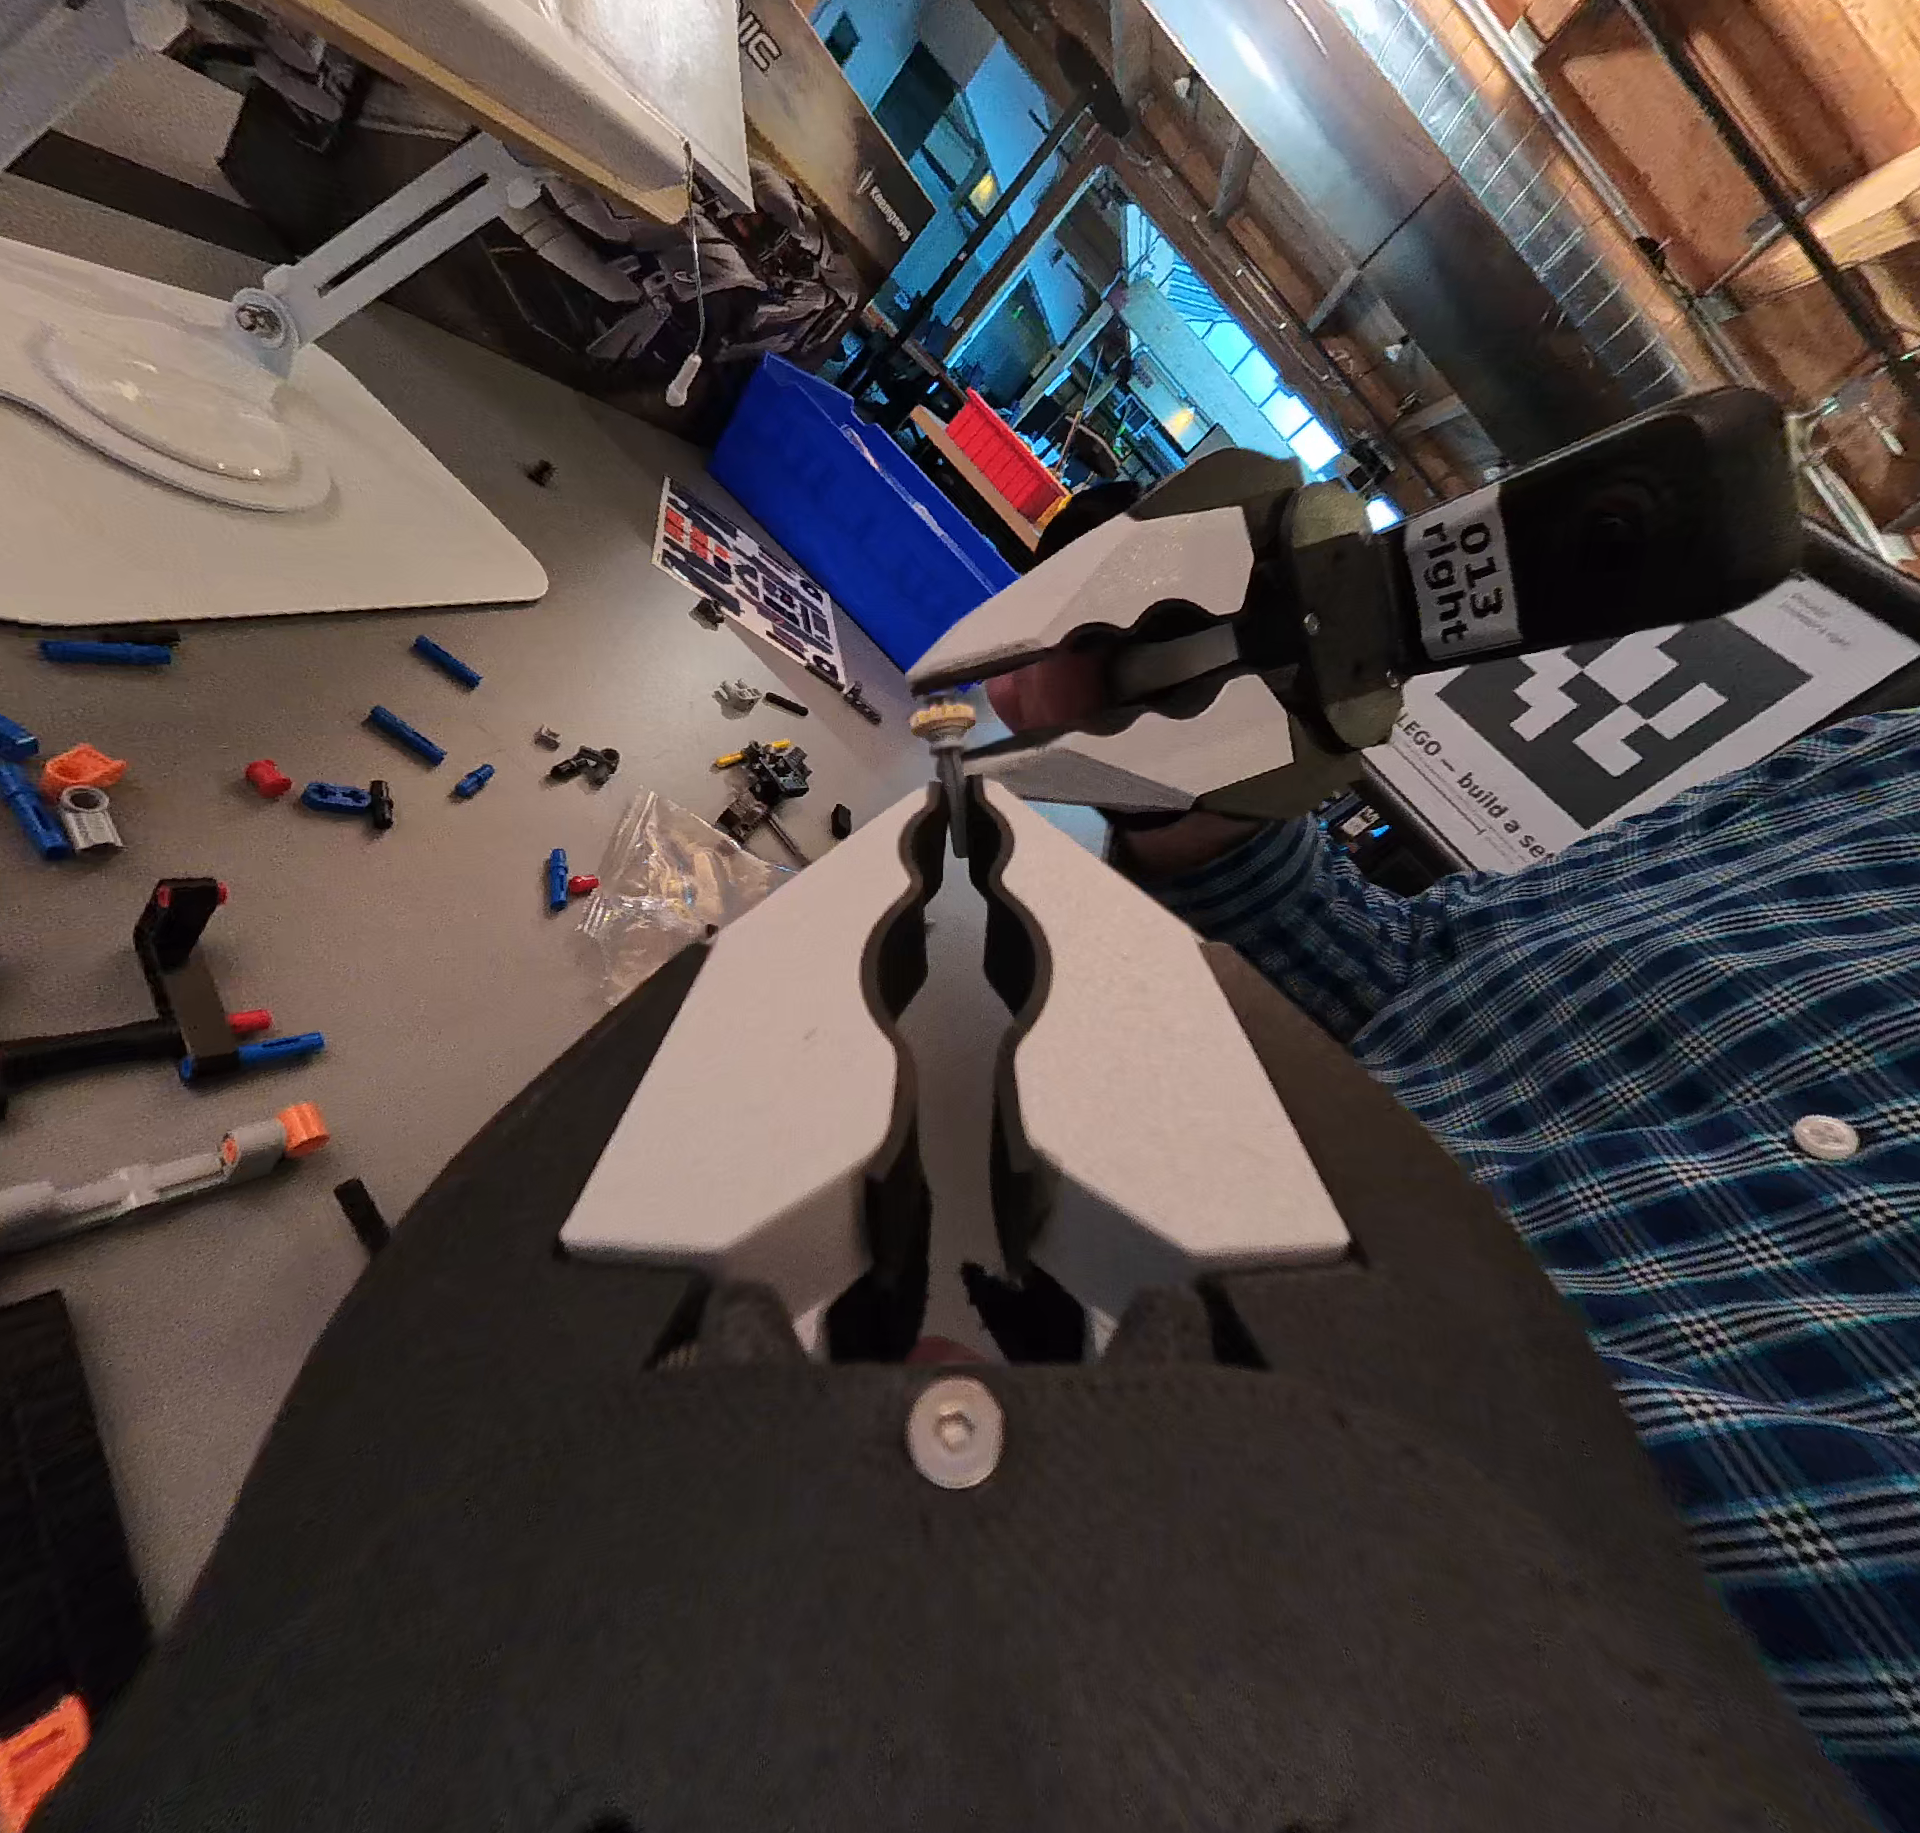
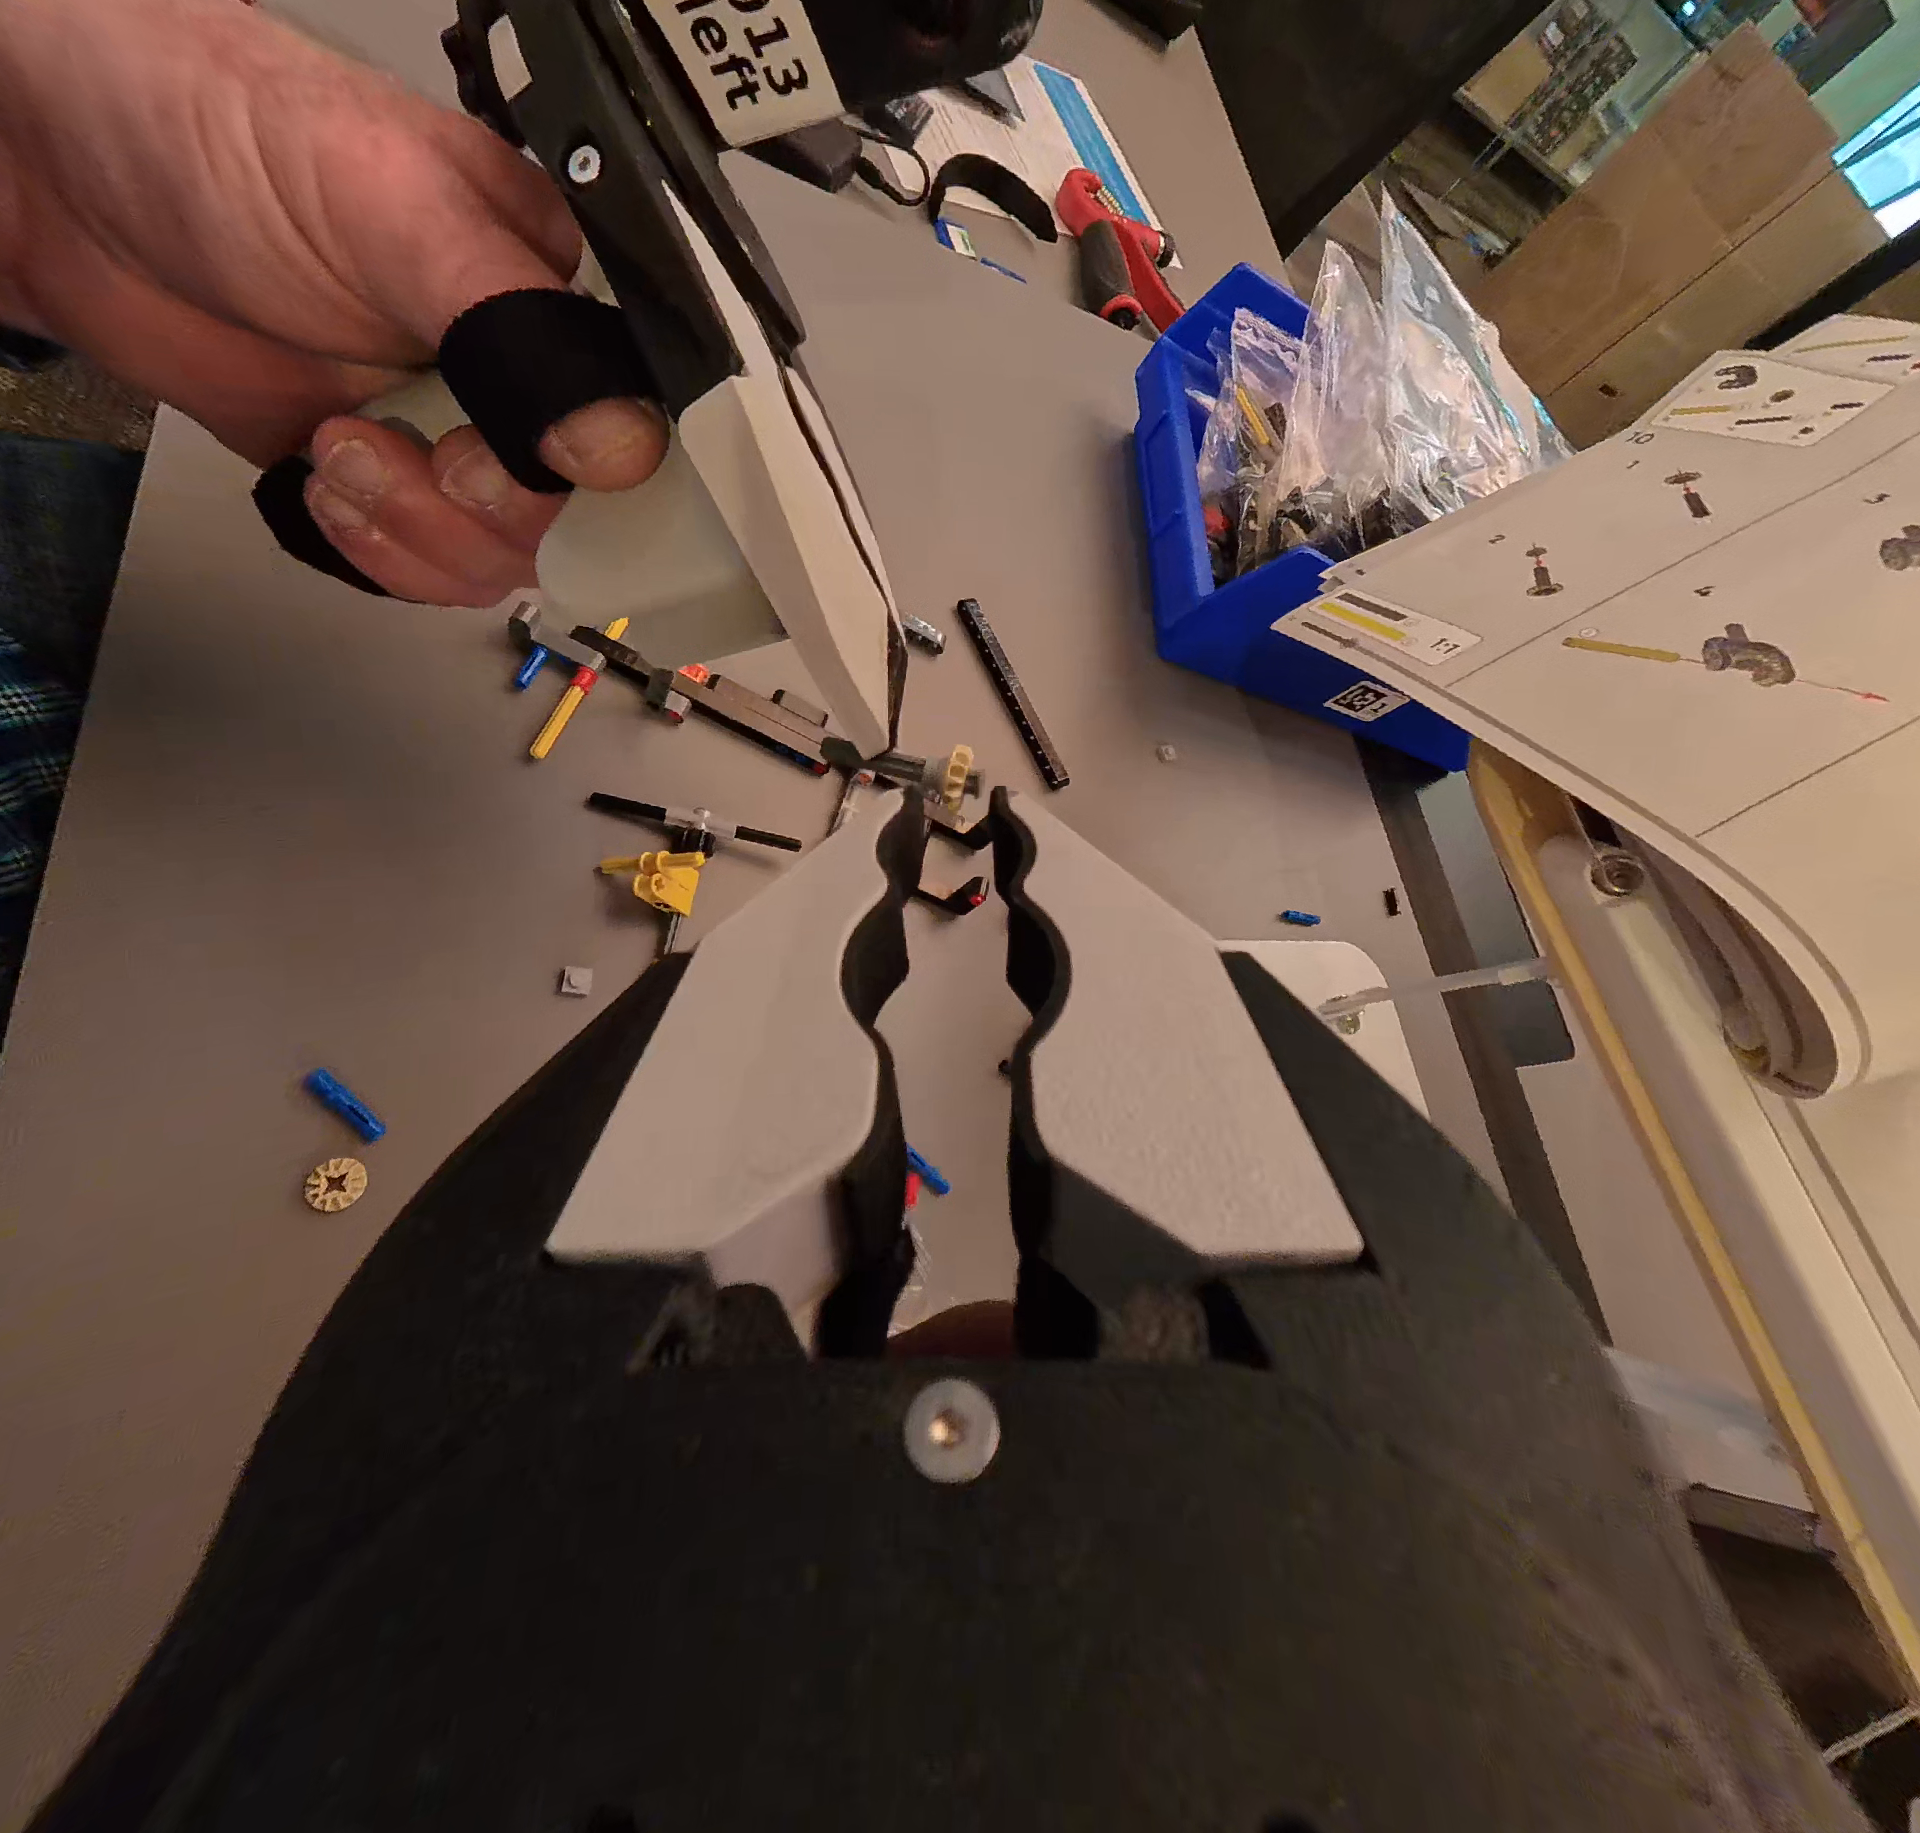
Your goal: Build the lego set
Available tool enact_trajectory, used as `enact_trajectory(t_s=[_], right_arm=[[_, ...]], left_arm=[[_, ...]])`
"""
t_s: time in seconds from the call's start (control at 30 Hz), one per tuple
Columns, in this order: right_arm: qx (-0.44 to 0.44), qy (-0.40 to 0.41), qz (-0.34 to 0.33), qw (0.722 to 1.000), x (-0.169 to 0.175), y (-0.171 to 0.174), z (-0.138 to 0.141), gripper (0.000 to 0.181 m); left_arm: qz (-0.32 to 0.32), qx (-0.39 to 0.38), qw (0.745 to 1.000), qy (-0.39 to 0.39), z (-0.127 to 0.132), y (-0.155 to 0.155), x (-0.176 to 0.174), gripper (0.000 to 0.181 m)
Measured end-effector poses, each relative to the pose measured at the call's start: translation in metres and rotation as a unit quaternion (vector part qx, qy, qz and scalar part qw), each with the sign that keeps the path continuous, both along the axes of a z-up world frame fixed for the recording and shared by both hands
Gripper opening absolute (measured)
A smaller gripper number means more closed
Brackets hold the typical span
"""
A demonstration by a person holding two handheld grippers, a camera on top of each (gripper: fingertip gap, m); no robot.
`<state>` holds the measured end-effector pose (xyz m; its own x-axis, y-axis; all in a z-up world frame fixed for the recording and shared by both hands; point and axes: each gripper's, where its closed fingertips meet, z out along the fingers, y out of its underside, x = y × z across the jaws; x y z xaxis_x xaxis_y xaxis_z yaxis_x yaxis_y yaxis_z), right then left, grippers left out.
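Observation:
My left gripper (image 1: 954,796) is shut on a short grey axle (image 1: 954,815) with a tan gear (image 1: 940,721) on its far end, held above the grey table. In the right wrist view the left gripper (image 2: 878,741) comes in from the upper left, with the axle (image 2: 899,767) and gear (image 2: 954,770) sticking out of its tip. My right gripper (image 2: 951,798) is open, its fingertips just short of the gear. In the left wrist view the right gripper (image 1: 942,715) comes in from the right, its open jaws on either side of the gear.
Loose blue, black, red and yellow pieces lie scattered on the table (image 2: 312,848). Also on it are a spare tan gear (image 2: 335,1183), a long black beam (image 2: 1013,692) and a plastic bag (image 1: 665,869). A blue bin (image 2: 1205,588) of bagged parts and an open instruction booklet (image 2: 1662,588) stand at the right. A sticker sheet (image 1: 748,588) lies by the bin. Left and right tips are no more than a few centimetres apart.

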<state>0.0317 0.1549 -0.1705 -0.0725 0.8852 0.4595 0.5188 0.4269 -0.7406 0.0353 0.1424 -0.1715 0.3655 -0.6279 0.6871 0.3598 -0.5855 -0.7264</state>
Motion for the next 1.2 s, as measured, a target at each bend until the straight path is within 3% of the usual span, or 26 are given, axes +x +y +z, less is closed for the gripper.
enact_trajectory(t_s=[0.33,0.57,0.77,0.87,1.2], right_arm=[[-0.046,0.014,-0.015,0.999,0.012,0.008,0.006,0.024],[-0.077,0.016,0.005,0.997,0.006,0.000,0.005,0.023],[-0.111,0.005,0.015,0.994,0.003,-0.004,-0.005,0.019],[-0.110,0.010,0.020,0.994,0.002,-0.006,-0.004,0.009],[-0.111,0.024,0.007,0.993,0.002,-0.004,-0.001,0.008]], left_arm=[[0.008,0.007,0.999,0.040,-0.005,0.002,-0.001,0.000],[0.005,0.017,0.997,0.080,-0.009,0.002,0.000,0.001],[-0.008,0.034,0.993,0.108,-0.010,-0.002,0.008,0.001],[-0.011,0.035,0.993,0.113,-0.011,-0.002,0.010,0.001],[-0.006,0.032,0.996,0.086,-0.008,-0.001,0.008,0.001]])
